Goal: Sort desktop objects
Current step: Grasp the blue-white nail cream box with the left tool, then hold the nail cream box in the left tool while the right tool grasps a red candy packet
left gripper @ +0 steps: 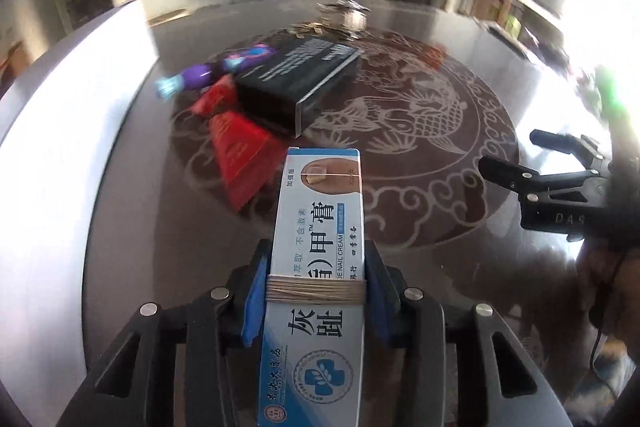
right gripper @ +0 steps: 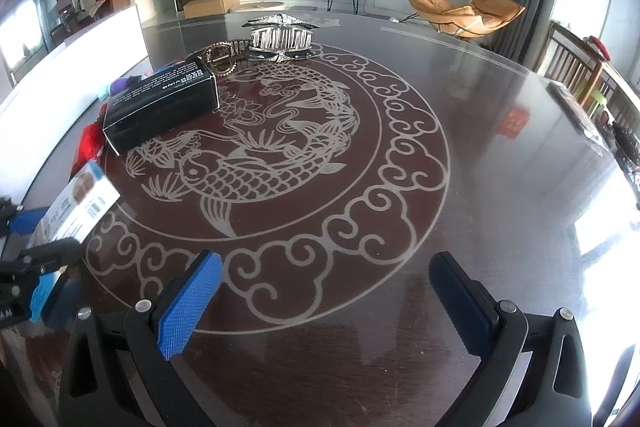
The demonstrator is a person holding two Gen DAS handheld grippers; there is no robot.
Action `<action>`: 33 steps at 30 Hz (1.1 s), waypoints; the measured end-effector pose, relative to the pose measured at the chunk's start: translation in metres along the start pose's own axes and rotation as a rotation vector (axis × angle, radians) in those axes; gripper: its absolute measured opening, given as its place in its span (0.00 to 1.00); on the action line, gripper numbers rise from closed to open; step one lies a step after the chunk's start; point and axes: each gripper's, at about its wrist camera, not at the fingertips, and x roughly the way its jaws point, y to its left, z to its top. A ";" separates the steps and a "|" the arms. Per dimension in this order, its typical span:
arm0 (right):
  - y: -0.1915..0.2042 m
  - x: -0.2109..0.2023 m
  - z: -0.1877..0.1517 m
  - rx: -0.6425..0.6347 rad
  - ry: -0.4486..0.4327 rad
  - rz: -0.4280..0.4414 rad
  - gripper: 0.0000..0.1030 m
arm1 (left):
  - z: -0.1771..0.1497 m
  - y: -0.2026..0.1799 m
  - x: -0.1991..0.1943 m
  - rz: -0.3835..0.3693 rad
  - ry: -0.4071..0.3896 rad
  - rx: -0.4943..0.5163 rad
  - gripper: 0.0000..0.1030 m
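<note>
My left gripper [left gripper: 316,259] is shut on a blue and white nail cream box [left gripper: 320,227] with a rubber band round it, held above the table; the box also shows at the left edge of the right wrist view [right gripper: 80,203]. Ahead lie a black box [left gripper: 298,79], red packets [left gripper: 244,155] and a purple wrapped candy [left gripper: 200,75]. My right gripper [right gripper: 324,267] is open and empty over the table's fish pattern; it also shows at the right of the left wrist view [left gripper: 532,167]. The black box [right gripper: 160,103] lies to its far left.
The dark round table [right gripper: 500,187] has a carp design under glass. Hair clips and a silver comb clip [right gripper: 280,35] lie at the far side with a gold buckle [right gripper: 222,59]. An orange chair [right gripper: 464,11] stands beyond the table.
</note>
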 end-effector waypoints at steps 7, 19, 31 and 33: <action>0.008 0.007 0.001 -0.050 0.032 0.085 1.00 | -0.037 0.006 -0.021 0.089 -0.030 -0.101 0.42; 0.021 0.003 0.000 -0.101 0.049 0.197 0.98 | -0.045 -0.003 -0.021 0.116 -0.061 -0.087 0.43; 0.153 0.034 0.100 -0.181 0.274 0.608 0.69 | -0.055 0.007 -0.028 0.124 -0.052 -0.133 0.42; 0.169 0.043 0.106 -0.203 0.297 0.571 0.68 | -0.056 0.011 -0.029 0.125 -0.052 -0.144 0.42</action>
